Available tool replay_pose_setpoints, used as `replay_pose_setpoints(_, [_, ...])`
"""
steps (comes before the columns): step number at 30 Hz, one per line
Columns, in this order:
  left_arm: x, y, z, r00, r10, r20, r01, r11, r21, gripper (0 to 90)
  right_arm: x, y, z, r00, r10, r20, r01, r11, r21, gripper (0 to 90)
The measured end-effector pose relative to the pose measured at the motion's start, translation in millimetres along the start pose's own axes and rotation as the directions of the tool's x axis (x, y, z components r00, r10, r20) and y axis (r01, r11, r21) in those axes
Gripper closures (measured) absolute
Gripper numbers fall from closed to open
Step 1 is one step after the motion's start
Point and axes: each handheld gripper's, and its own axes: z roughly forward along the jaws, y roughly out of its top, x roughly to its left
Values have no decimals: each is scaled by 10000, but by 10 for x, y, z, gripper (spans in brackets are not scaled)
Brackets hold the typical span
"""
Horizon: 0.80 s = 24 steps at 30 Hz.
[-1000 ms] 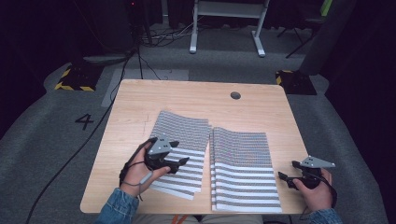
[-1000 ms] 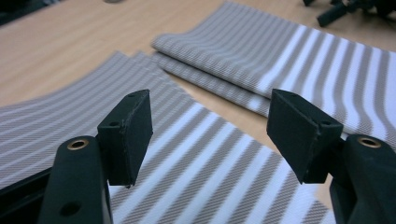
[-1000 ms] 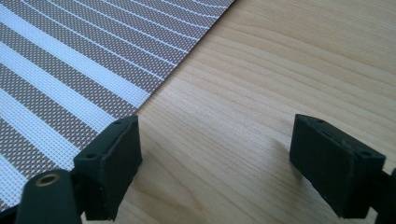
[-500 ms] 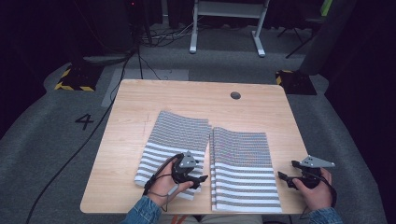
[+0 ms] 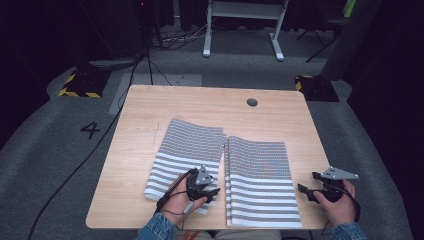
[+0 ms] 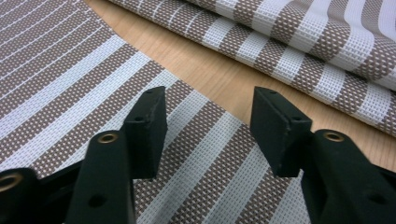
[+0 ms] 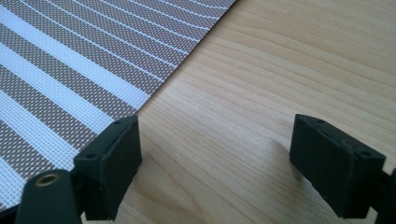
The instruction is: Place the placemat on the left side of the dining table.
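Lowering our left tongs (image 5: 212, 191), jaws apart and just closing, onto the left striped mat's (image 5: 187, 150) near-right corner, we should pinch one layer cleanly; right tongs (image 5: 306, 191) wait apart over the worktop (image 5: 150, 107).

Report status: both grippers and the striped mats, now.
Left gripper closing, jaws still apart over left mat corner. Right gripper open beside right mat. Nothing in the way.
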Motion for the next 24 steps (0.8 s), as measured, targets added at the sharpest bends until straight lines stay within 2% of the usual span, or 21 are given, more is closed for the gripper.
replay_pose_setpoints(1, [23, -2, -4, 9999, -129, 42, 130, 9999, -51, 508, -2, -1, 0, 10000, -43, 0, 43, 10000, 13, 165])
replay_pose_setpoints(3, [57, -7, -16, 9992, -384, 88, 385, 9992, -68, 609, -3, -1, 0, 10000, -46, -1, 46, 10000, 13, 165])
replay_pose_setpoints(4, [77, -9, -24, 9989, -467, 56, 468, 9988, -114, 609, -3, -1, 0, 10000, -46, -1, 46, 10000, 13, 165])
replay_pose_setpoints(6, [127, -21, -44, 9976, -692, 30, 692, 9976, -96, 725, -3, 0, 0, 10000, -42, -2, 42, 10000, 9, 165])
replay_pose_setpoints(9, [175, -40, -60, 9922, -1240, 137, 1241, 9922, -103, 847, -3, 0, 0, 10000, -39, -4, 39, 10000, 8, 165])
replay_pose_setpoints(12, [139, -34, -61, 9943, -1068, 49, 1068, 9942, -109, 823, -3, 0, 0, 10000, -37, -7, 37, 10000, 11, 165])
replay_pose_setpoints(13, [123, -31, -59, 9948, -997, 206, 1000, 9949, -112, 732, -3, 0, 0, 10000, -36, -5, 36, 10000, 13, 165])
replay_pose_setpoints(14, [95, -32, -56, 9935, -1018, 514, 1024, 9947, -88, 538, -3, 0, 0, 10000, -42, -3, 42, 10000, 12, 165])
replay_pose_setpoints(16, [24, -39, -44, 9956, -796, 502, 805, 9966, -162, 395, -2, 0, 0, 10000, -36, -3, 36, 10000, 13, 164])
replay_pose_setpoints(17, [-31, -39, -36, 9972, -643, 391, 648, 9978, -127, 395, -2, 0, 0, 10000, -36, -3, 36, 10000, 13, 164])
replay_pose_setpoints(18, [-80, -37, -32, 9995, -303, 132, 303, 9995, 14, 360, -3, 0, 0, 10000, -42, -4, 42, 10000, 12, 165])
replay_pose_setpoints(20, [-127, -30, -11, 9999, -12, -124, 14, 9999, 154, 328, -3, 0, 0, 10000, -42, -2, 42, 10000, 13, 165])
replay_pose_setpoints(21, [-138, -31, -14, 9985, 366, -420, -357, 9991, 213, 358, -3, 0, 0, 10000, -40, -2, 40, 10000, 11, 164])
replay_pose_setpoints(24, [-109, -42, -27, 9983, 246, -528, -240, 9996, 113, 496, -2, -1, 0, 10000, -38, 1, 38, 10000, 14, 164])
